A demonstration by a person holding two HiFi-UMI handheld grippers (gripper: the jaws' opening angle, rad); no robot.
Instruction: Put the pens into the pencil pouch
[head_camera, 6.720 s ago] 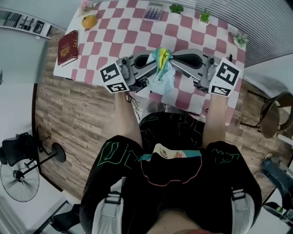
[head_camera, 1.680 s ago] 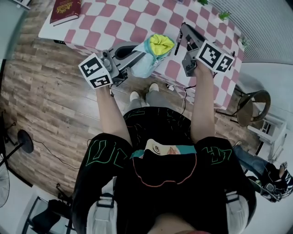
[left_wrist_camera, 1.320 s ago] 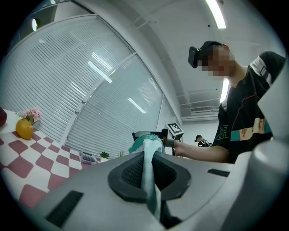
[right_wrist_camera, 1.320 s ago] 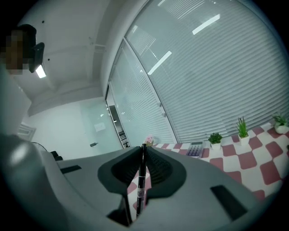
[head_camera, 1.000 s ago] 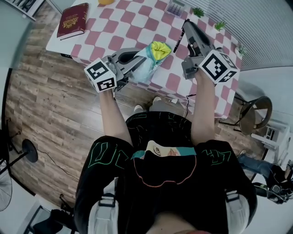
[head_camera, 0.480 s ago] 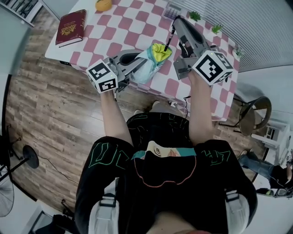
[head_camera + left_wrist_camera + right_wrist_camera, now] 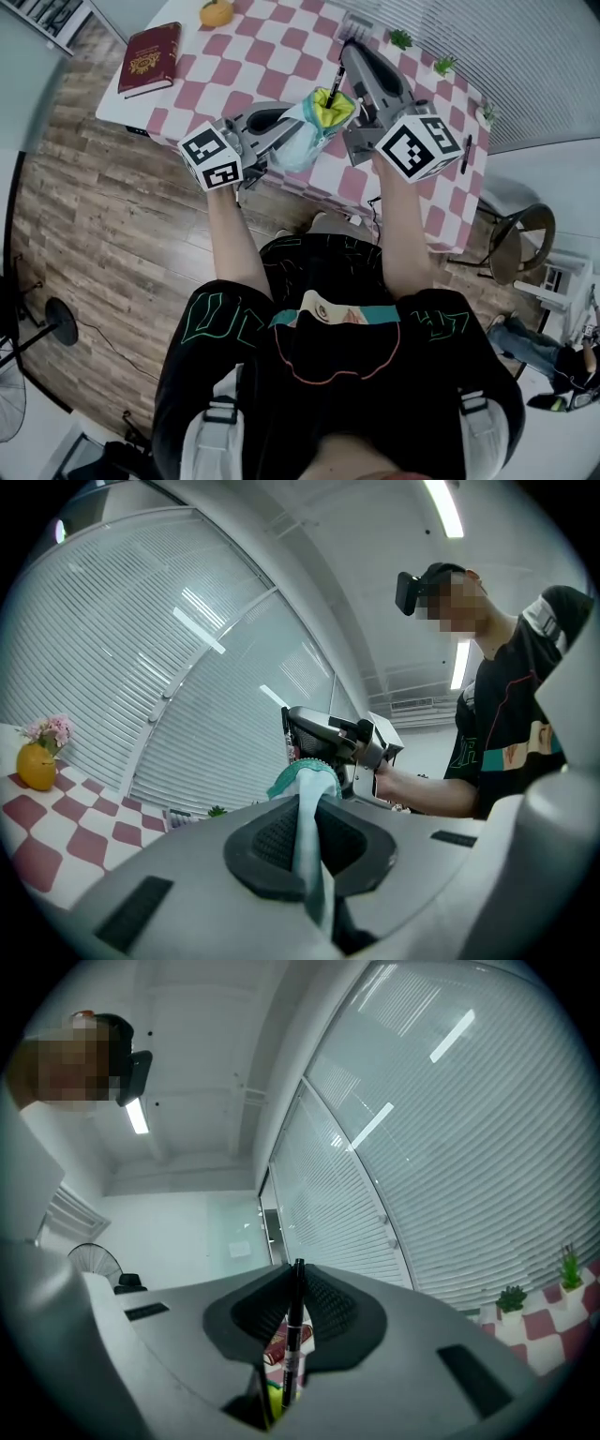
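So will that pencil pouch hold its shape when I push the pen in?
Probably not: the pencil pouch looks like soft fabric, pinched flat in the left gripper, so it likely sags. Its yellow-lined mouth gapes but may fold under the pen.

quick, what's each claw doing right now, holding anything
Left claw: closed, pinching the pencil pouch by its fabric.
Right claw: closed on a black pen.
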